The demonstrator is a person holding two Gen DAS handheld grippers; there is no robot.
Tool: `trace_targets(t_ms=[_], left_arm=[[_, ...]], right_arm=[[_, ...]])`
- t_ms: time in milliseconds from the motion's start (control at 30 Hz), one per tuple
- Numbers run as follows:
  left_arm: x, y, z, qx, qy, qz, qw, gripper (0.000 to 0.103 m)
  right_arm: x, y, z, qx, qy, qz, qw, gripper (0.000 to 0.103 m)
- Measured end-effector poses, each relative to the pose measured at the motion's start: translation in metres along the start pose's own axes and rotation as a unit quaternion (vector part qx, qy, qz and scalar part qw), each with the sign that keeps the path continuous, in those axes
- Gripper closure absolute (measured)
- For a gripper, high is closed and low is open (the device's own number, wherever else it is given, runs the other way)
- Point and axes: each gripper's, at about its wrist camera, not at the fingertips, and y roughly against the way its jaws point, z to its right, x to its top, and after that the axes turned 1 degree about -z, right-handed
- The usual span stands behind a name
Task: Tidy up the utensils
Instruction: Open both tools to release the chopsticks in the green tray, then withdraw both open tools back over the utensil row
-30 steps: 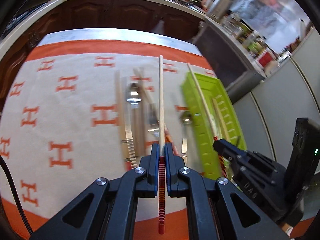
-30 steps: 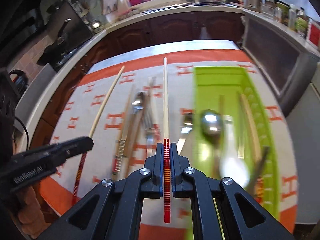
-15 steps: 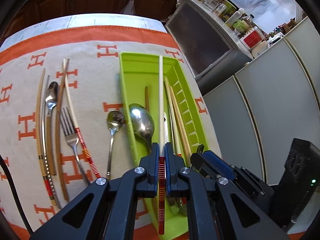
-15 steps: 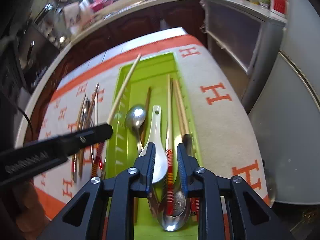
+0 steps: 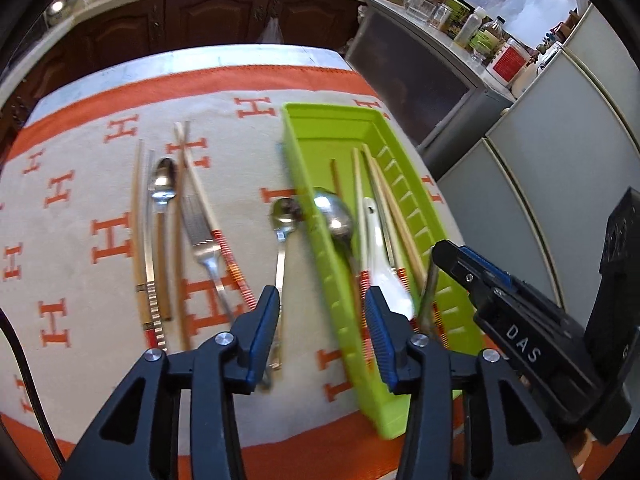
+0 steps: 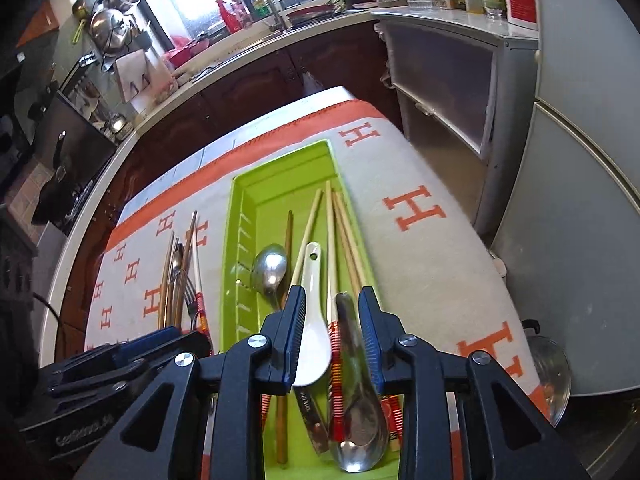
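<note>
Our left tool (image 5: 322, 316) gapes wide at the bottom centre of its frame, nothing between its blue pads, hovering over the near left wall of the green tray (image 5: 320, 148). Our right tool (image 6: 330, 326) is spread open too, empty, poised above the tray's near end at lower centre of its view. Under it we see a white ceramic spoon (image 6: 310, 312), a red-banded chopstick (image 6: 331, 280) and a big metal ladle-spoon (image 6: 358, 392) lying in the tray, with a steel spoon (image 6: 270, 268) and more pale chopsticks (image 6: 352, 240) alongside. Out to the left on the orange-and-cream cloth (image 5: 80, 208) covering the counter, we still have a fork (image 5: 200, 236), a small spoon (image 5: 282, 220), another spoon (image 5: 164, 180) and loose chopsticks (image 5: 140, 232) waiting outside the tray.
</note>
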Motion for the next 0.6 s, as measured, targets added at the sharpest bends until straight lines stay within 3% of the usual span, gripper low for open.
trace_targets(t_ms=[167,600], left_arm=[[-0.018,0.025,-0.028,0.041,0.007,0.025,0.9988,0.051],[-0.047,0.054,-0.081,0.1,0.04,0.059,0.9925,0.04]], right_arm=[[-0.011,-0.001,-0.027,0.015,0.024,-0.008,1.0,0.075],[-0.045,0.002,-0.098,0.037,0.099,-0.03,0.994,0.075]])
